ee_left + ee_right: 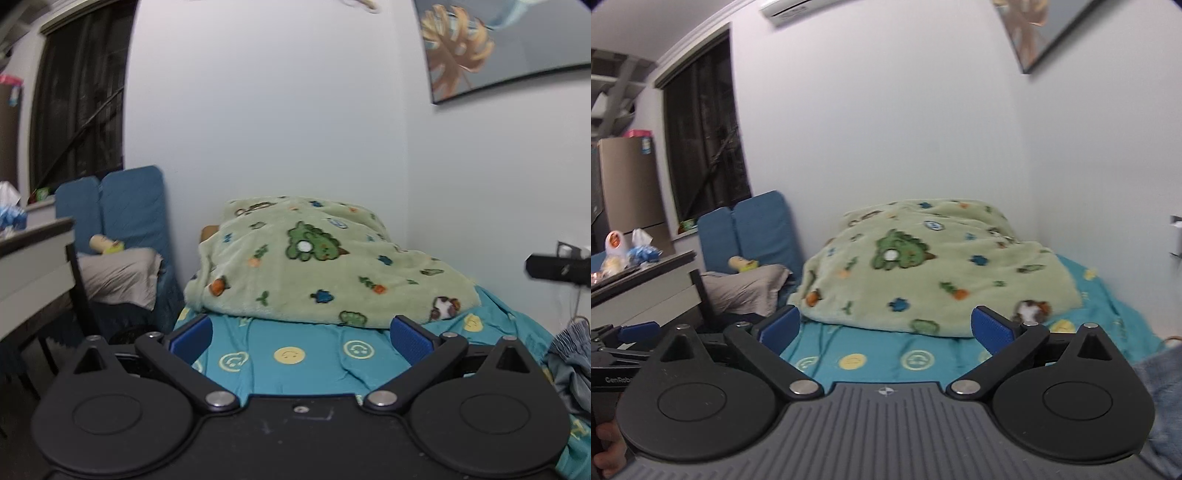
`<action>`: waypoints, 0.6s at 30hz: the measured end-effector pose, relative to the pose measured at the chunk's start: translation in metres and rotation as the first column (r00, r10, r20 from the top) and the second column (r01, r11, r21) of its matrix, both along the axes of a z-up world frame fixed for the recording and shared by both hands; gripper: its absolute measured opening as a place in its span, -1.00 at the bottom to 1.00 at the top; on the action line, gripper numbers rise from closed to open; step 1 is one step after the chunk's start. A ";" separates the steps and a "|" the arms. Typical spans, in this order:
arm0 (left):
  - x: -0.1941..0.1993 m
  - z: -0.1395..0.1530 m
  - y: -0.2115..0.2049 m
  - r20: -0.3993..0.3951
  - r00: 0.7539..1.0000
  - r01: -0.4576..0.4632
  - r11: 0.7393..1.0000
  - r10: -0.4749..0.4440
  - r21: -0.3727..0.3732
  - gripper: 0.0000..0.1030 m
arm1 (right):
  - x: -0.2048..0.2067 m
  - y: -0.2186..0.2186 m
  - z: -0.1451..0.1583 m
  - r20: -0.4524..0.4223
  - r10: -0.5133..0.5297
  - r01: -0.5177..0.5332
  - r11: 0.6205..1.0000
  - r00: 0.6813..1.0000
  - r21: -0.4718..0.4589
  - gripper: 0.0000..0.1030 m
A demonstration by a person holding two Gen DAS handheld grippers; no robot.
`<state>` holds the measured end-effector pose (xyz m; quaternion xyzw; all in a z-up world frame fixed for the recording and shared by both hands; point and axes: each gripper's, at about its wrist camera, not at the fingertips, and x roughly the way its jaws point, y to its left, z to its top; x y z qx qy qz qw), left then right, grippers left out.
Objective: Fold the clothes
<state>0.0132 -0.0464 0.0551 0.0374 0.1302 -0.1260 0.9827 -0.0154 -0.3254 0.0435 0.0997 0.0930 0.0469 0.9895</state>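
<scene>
A blue-grey garment with a gathered waistband lies crumpled on the teal smiley-print bed sheet at the right edge of the left wrist view. The right wrist view shows blue fabric at its lower right. My left gripper is open above the sheet, with nothing between its blue pads. My right gripper is open too, jaws wide, and holds nothing. The left gripper's blue pad shows at the far left of the right wrist view, with a hand below it.
A light green cartoon-print blanket is heaped at the bed's far end against the wall. Left of the bed are a grey pillow, blue cushions and a desk. A dark object juts in at the right.
</scene>
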 end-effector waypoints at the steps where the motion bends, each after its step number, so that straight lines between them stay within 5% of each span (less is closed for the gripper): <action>1: 0.000 -0.003 0.002 -0.005 1.000 -0.008 1.000 0.008 -0.007 0.99 | 0.004 0.008 -0.004 0.008 0.005 -0.005 1.000 1.000 -0.015 0.96; 18: 0.018 -0.057 0.009 -0.113 0.989 -0.102 0.995 0.099 -0.018 0.99 | 0.044 0.026 -0.072 -0.115 0.005 -0.011 0.998 0.993 -0.056 0.96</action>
